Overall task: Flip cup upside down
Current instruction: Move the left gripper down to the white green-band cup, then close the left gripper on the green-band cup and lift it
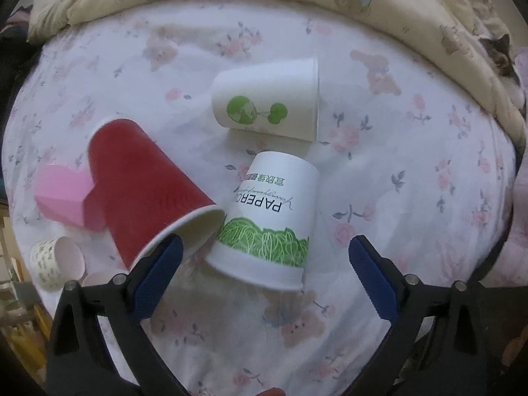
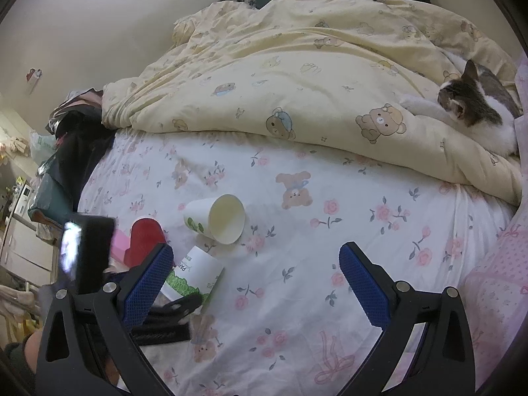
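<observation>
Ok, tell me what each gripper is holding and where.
Nothing is held. The left gripper is open around the grass-print cup without clamping it; the right gripper is open and empty.

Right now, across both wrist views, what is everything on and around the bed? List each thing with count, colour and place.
red cup: 1, red, tilted, rim by the left gripper's finger
PAPER cup: 1, white with green grass print, mouth down, centre
globe cup: 1, white with green print, on its side behind
heart box: 1, pink, left of the red cup
small cup: 1, white patterned, on its side, far left
sheet: 1, white floral
duvet: 1, cream, bear print, behind
cat: 1, grey and white, on the duvet
left gripper: open
right gripper: open
</observation>
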A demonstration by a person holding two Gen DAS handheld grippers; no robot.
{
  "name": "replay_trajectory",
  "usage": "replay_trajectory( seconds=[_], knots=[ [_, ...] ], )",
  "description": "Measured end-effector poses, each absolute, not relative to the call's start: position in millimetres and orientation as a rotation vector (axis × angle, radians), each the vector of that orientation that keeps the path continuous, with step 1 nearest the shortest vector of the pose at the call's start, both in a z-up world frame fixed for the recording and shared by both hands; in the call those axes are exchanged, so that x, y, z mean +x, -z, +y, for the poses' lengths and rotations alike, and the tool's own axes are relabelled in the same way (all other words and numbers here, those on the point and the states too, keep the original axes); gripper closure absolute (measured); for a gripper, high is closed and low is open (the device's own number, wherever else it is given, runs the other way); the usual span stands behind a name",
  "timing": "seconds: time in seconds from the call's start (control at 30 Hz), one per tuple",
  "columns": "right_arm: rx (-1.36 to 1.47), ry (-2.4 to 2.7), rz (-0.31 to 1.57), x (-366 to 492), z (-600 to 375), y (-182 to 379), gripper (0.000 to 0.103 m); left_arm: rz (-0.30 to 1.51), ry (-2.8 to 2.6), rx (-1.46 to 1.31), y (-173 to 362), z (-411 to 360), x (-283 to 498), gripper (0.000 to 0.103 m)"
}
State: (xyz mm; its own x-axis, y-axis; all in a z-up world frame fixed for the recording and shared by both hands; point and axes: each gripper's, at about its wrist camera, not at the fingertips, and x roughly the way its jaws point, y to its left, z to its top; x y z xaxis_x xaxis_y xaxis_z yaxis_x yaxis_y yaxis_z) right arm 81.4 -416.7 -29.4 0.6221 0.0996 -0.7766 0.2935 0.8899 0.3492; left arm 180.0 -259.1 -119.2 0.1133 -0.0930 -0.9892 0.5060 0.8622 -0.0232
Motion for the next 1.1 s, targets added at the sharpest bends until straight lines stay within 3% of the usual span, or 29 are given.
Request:
replay_trajectory(
  seconds=[0.07, 0.17, 0.2, 0.23, 0.43, 1.1],
  knots=[
    [0.482, 0.112, 0.906, 82, -417, 30, 0.000, 1.417, 0.463, 0.369, 126, -261, 180, 0.012],
    [0.493, 0.119, 0.917, 84, -419, 33, 0.000, 1.425, 0.472, 0.379, 131, -263, 178, 0.028],
    [0.496, 0.123, 0.917, 84, -420, 34, 0.000, 1.425, 0.473, 0.383, 132, -263, 177, 0.038],
    [0.499, 0.123, 0.915, 85, -420, 34, 0.000, 1.425, 0.473, 0.384, 132, -263, 176, 0.041],
    [0.490, 0.120, 0.911, 85, -418, 33, 0.000, 1.425, 0.466, 0.330, 128, -251, 171, 0.045],
    [0.434, 0.059, 0.893, 80, -395, 25, 0.000, 1.381, 0.322, 0.011, 73, -151, 112, 0.045]
  ],
)
